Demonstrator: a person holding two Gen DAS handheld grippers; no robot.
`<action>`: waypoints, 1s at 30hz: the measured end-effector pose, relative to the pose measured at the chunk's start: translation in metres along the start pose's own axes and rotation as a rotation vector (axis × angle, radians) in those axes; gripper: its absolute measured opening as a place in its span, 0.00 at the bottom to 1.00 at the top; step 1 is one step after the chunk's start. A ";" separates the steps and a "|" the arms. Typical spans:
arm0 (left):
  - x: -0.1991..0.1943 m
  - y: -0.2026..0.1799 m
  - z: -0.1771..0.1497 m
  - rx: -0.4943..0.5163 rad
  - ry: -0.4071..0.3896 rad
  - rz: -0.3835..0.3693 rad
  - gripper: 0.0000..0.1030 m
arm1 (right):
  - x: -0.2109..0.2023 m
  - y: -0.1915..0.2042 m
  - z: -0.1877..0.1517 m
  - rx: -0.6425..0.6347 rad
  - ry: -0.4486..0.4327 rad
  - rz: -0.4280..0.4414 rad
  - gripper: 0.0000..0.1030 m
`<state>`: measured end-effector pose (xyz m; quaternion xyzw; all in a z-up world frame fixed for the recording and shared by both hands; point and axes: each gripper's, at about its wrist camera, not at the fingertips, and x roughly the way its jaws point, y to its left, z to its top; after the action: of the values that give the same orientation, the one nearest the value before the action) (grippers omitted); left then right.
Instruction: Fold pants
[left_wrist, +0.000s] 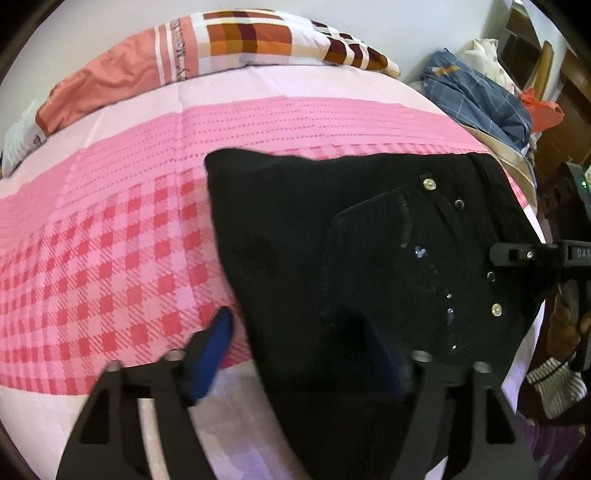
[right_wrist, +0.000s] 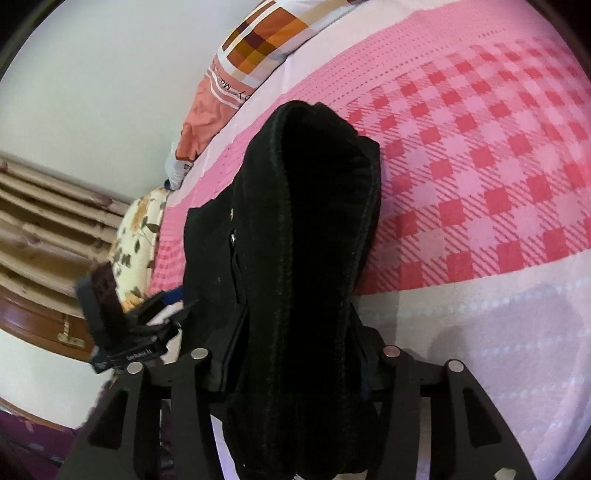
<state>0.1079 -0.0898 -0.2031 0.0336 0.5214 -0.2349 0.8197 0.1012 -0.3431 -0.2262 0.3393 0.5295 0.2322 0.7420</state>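
the black pants (left_wrist: 369, 236) lie folded on the pink checked bedspread (left_wrist: 110, 258), waistband end toward the right edge of the bed, with silver rivets and a back pocket facing up. the left gripper (left_wrist: 303, 354) sits low over the near edge of the pants; its jaws stand wide apart, one blue pad (left_wrist: 214, 350) clear over the bedspread and the other over the dark cloth, so it looks let go, gripping nothing. the right gripper (right_wrist: 295, 343) is clenched on a thick fold of the pants (right_wrist: 306, 221), the cloth bunched up between its jaws and rising away over the bed. from the left wrist view the right gripper (left_wrist: 517, 254) shows at the waistband edge. a patchwork pillow (left_wrist: 229, 44) lies at the head of the bed, and a heap of blue clothes (left_wrist: 476, 92) sits off to the right by the wall.
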 end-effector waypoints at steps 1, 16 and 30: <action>0.001 0.005 -0.001 -0.019 0.005 -0.030 0.77 | 0.000 0.000 0.000 0.003 -0.001 0.009 0.52; 0.000 0.031 0.003 -0.078 -0.013 -0.295 0.38 | 0.005 0.010 0.000 -0.018 -0.003 -0.003 0.55; 0.007 0.057 0.002 -0.152 0.125 -0.501 0.43 | 0.002 0.001 0.001 0.032 -0.006 0.042 0.55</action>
<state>0.1363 -0.0425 -0.2189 -0.1436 0.5791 -0.3880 0.7025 0.1025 -0.3406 -0.2266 0.3628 0.5237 0.2384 0.7330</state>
